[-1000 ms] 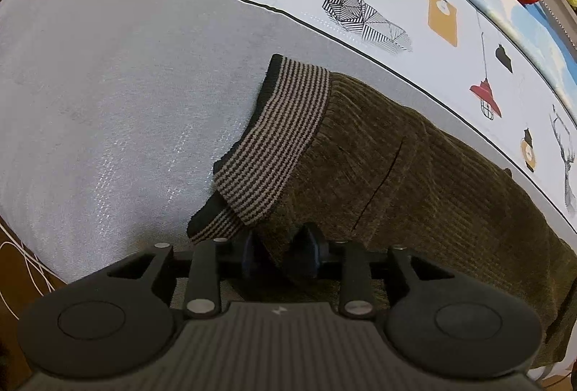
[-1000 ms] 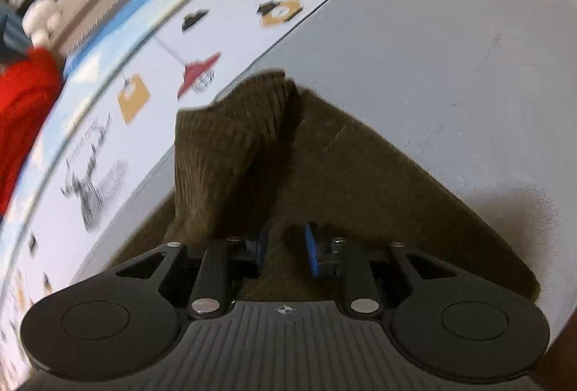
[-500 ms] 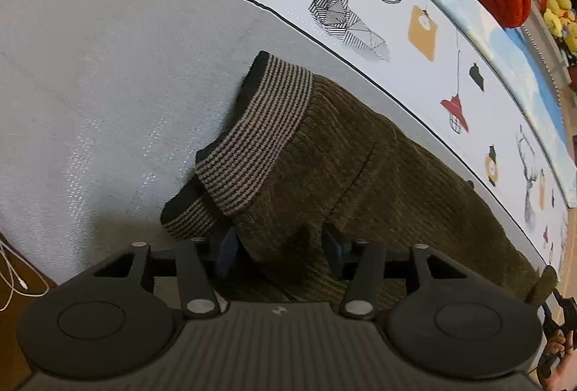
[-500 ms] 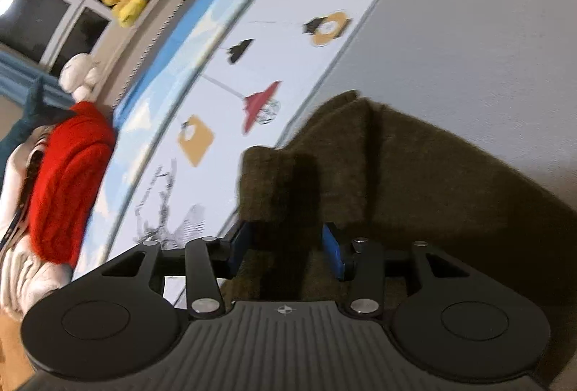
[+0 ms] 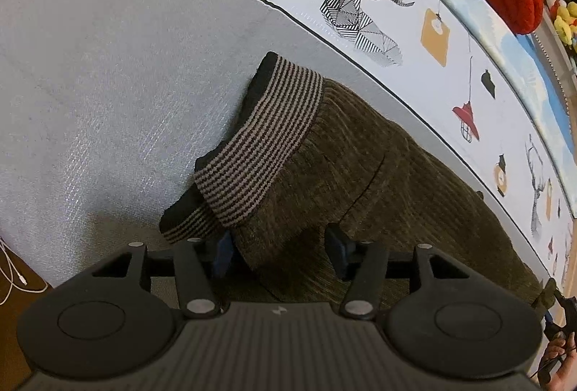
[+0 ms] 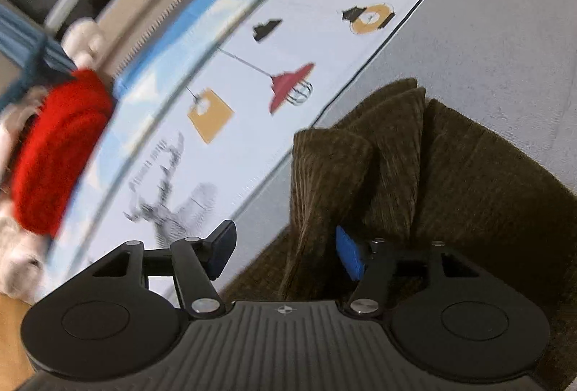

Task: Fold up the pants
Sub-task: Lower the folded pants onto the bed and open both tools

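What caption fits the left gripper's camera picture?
Left gripper, jaws opening, over folded brown pants with striped waistband on a grey sheet.

Soft indoor light is falling evenly; the left gripper [image 5: 277,248] is casting a faint near shadow. Fisheye bending is curving edges, and motion blur is smearing the right view's far left.

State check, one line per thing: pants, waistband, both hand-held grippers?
pants: brown corduroy, lying folded on the grey mat, not lifted.
striped waistband: doubled over on itself, resting on the mat.
left hand-held gripper: jaws opening, fabric between them, pads not pressing.
right hand-held gripper: jaws opening, a fabric fold between them, released.
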Available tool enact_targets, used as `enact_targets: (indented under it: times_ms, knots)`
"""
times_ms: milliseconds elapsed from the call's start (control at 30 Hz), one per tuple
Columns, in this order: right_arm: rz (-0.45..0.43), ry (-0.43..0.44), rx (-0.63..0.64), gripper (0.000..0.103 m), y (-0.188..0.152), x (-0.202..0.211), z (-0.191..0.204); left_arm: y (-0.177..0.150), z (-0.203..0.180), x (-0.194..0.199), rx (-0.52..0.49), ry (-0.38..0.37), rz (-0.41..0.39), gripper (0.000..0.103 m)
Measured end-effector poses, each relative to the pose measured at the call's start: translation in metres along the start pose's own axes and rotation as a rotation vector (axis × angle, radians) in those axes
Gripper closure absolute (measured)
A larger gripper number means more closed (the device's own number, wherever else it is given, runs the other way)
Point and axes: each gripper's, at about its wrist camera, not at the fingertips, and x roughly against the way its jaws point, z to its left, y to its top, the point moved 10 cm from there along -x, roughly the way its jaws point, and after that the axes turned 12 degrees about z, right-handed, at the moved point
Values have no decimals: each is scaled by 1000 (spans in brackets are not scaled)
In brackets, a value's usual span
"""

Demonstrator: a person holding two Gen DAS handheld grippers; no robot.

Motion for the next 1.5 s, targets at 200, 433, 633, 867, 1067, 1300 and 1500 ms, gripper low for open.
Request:
enact_targets:
  times_ms: [200,433,633,867,1067,1300,1500]
  knots:
    - [-20,-171,83,91,0,-5,1,2,0,-5,-6,44,7,44]
    - [-118,-140,-14,99,9,54,-29,3,8,-5,-3,99,-13,77]
    - [-187,-27,-160,100,-5,128,-85,-2,-3,31,-110,107,-147,91]
    - [-12,-129,-235,100,-52,134,-167,-31,9,25,-154,173,-66,91]
    - [110,-208,-218,101,-66,116,-187,-37,13,6,-186,229,6,89]
    - [121,-349,-343,82,-69,118,-207,-49,13,-3,-308,309,43,68]
    - [-202,-433,-250,73,-27,159,-175,-21,8,59,-293,358,-282,47]
